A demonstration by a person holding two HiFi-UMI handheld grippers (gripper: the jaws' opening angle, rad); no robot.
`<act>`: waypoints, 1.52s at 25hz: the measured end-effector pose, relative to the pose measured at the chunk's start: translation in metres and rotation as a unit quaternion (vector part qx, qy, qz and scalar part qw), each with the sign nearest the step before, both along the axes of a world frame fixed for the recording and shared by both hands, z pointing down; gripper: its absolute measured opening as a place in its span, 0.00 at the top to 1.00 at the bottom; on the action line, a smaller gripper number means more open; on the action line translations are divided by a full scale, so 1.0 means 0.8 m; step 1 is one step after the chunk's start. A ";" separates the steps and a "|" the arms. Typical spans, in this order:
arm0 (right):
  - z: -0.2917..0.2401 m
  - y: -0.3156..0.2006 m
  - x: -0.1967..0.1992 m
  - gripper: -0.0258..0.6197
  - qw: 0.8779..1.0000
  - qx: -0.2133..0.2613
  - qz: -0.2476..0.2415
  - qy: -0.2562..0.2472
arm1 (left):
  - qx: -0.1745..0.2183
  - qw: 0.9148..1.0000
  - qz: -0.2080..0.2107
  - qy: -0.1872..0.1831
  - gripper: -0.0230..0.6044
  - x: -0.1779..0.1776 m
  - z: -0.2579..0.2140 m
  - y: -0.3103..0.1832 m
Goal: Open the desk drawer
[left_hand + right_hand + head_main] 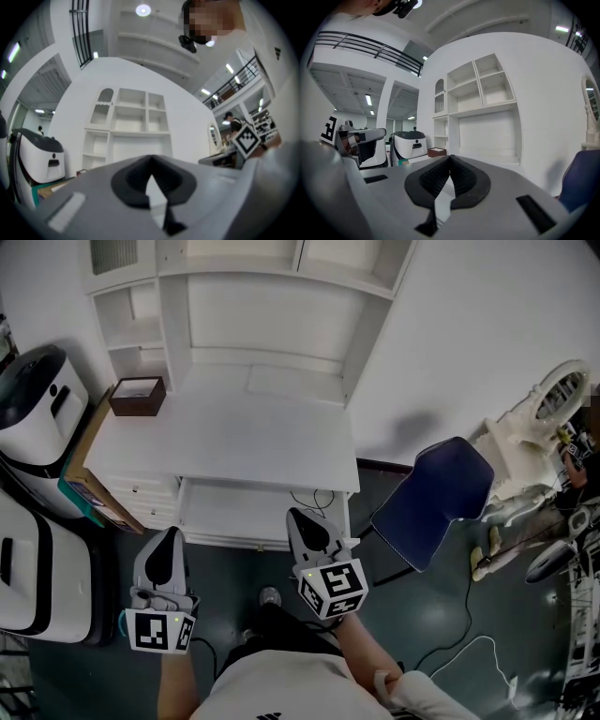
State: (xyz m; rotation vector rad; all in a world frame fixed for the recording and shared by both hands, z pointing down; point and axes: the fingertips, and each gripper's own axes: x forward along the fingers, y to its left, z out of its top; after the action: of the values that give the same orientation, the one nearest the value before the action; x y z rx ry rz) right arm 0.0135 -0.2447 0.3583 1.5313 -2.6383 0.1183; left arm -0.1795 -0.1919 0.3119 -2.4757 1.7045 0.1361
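Jaws pressed together and holding nothing, the left gripper (pixel 169 535) and right gripper (pixel 300 518) hover before the white desk (pixel 234 437) — its wide drawer (pixel 246 514) juts out beneath the desktop, nearest the right gripper.

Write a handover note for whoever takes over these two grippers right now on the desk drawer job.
Left gripper: shut, empty, held in front of the small side drawers.
Right gripper: shut, empty, held in front of the wide centre drawer, gripping nothing.
Desk: brown box at its back left; blue chair to its right.
Done: the centre drawer looks pulled out from under the top.
Left: check it is fully out; the side drawers look closed.
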 end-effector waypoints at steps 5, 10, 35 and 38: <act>-0.023 0.008 -0.005 0.96 1.000 0.022 -0.008 0.009 | 0.010 1.000 0.002 -0.002 0.95 0.000 -0.009 0.000; -0.043 0.015 -0.005 0.96 0.999 0.044 -0.005 0.024 | 0.014 1.000 0.002 -0.001 0.95 0.000 -0.017 0.002; -0.076 0.062 -0.002 0.96 0.995 0.095 0.007 0.030 | 0.013 1.000 0.002 0.000 0.95 -0.004 -0.014 0.036; -0.078 0.066 -0.003 0.96 0.995 0.097 0.008 0.029 | 0.015 1.000 -0.002 -0.001 0.95 -0.007 -0.015 0.040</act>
State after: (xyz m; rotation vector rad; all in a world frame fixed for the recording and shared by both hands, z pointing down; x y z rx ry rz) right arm 0.0111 -0.1920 0.2961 1.5855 -2.6591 -0.1843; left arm -0.1852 -0.1599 0.2996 -2.4509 1.6946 0.1581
